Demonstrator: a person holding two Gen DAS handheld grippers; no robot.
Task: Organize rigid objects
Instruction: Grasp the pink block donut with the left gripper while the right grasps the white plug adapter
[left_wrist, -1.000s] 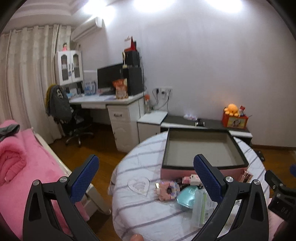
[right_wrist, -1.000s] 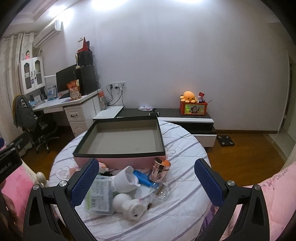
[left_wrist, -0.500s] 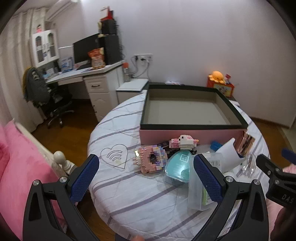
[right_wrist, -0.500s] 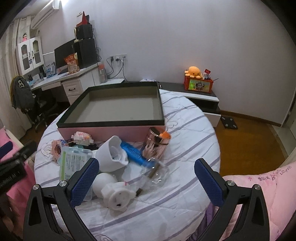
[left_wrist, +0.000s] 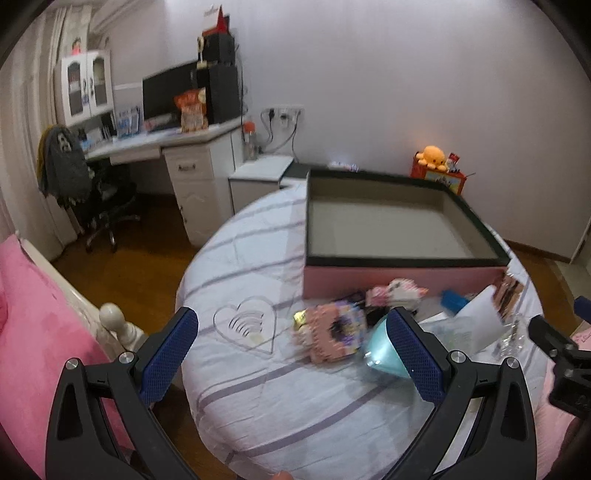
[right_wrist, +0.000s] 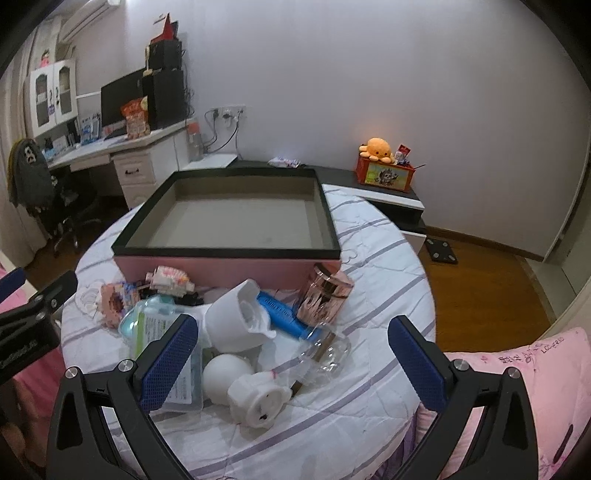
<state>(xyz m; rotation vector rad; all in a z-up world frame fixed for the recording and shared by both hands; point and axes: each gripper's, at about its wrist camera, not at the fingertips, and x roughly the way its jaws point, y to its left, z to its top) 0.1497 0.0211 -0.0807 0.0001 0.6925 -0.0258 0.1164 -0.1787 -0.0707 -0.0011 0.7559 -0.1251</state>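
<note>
An empty pink box with a black rim (right_wrist: 229, 253) (left_wrist: 402, 263) stands on the round table. A heap lies in front of it: a pink block toy (left_wrist: 330, 332) (right_wrist: 112, 302), a white-pink block figure (right_wrist: 170, 277) (left_wrist: 400, 291), a teal case (left_wrist: 380, 350), a white cup (right_wrist: 236, 321), a blue tube (right_wrist: 282, 314), a rose-gold jar (right_wrist: 325, 295), a clear bottle (right_wrist: 325, 350), a white lamp-like piece (right_wrist: 247, 387). My left gripper (left_wrist: 295, 349) is open above the table's left front. My right gripper (right_wrist: 291, 356) is open, above the heap.
The striped tablecloth (right_wrist: 373, 369) covers the round table; a clear heart-shaped piece (left_wrist: 247, 326) lies at its left. A pink bed (left_wrist: 33, 332) is close on the left, a pink cover (right_wrist: 517, 369) on the right. A desk (left_wrist: 192, 147) and chair (left_wrist: 74, 177) stand behind.
Both cameras have tilted down and come nearer to the table, so the heap sits larger in view. Both grippers stay open; nothing on the table has moved.
</note>
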